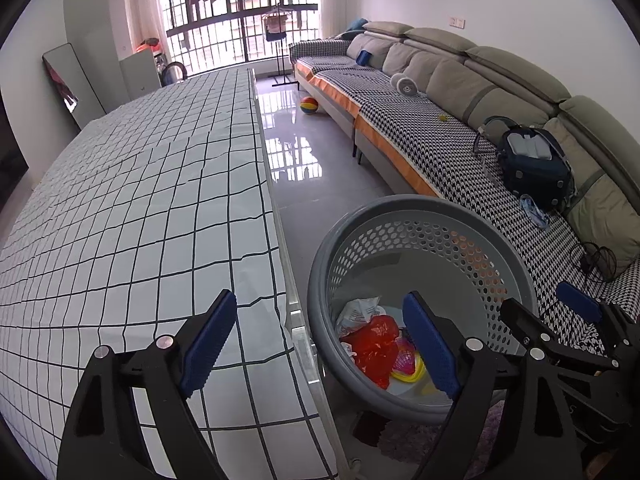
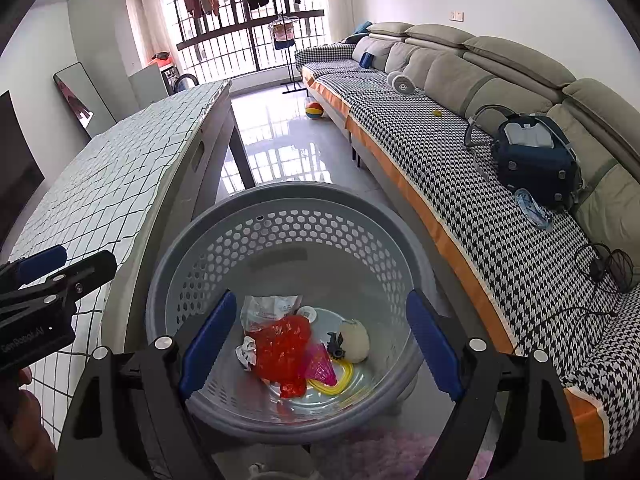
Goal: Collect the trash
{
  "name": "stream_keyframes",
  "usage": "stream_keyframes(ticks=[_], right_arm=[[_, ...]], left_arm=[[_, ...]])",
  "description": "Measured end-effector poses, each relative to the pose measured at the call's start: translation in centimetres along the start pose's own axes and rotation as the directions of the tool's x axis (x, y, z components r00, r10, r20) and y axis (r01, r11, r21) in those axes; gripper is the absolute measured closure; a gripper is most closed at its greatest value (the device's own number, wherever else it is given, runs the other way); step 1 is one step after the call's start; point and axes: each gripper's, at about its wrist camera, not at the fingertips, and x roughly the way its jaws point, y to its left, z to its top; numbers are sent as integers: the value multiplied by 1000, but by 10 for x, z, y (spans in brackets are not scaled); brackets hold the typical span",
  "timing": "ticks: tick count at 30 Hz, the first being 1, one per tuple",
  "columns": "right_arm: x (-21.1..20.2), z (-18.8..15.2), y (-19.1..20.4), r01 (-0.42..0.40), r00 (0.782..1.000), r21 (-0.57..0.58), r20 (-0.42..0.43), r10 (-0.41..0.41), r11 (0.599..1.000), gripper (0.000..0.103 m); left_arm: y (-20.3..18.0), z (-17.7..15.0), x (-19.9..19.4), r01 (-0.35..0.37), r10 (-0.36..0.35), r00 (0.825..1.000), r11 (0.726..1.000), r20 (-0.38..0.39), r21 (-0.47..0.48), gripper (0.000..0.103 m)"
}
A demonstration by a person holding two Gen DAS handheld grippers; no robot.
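A grey perforated basket (image 2: 208,256) stands on the floor between table and sofa. Inside lie a red plastic bag (image 2: 280,348), a crumpled white wrapper (image 2: 268,308), a pink net piece (image 2: 320,364), a yellow ring (image 2: 340,380) and a cream rounded thing (image 2: 356,340). My right gripper (image 2: 320,340) hangs open above the basket, nothing between its blue pads. My left gripper (image 1: 320,340) is open over the table's edge, beside the basket (image 1: 420,208), with nothing between its blue pads. The red bag (image 1: 372,344) shows between them, down in the basket.
A long table under a checked cloth (image 1: 140,200) fills the left. A grey sofa with houndstooth cover (image 1: 440,140) runs along the right, carrying a dark blue bag (image 1: 536,164) and cables. A coloured ball (image 1: 309,105) lies on the tiled floor. A purple rug (image 2: 380,456) lies under the basket.
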Motion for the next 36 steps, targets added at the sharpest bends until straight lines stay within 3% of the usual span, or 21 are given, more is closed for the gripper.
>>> stream_keyframes(ticks=[10,36], right_arm=[[-5,0,3,14,1000,-4,7,-14,1000,20],[-12,-1,7,34,999,-8,20,-34,999,20]], left_arm=[[7,-2,-4,-11,11,1000,1000,8,-13,12],[7,-2,-8,-30,30,1000,999,8,-16,6]])
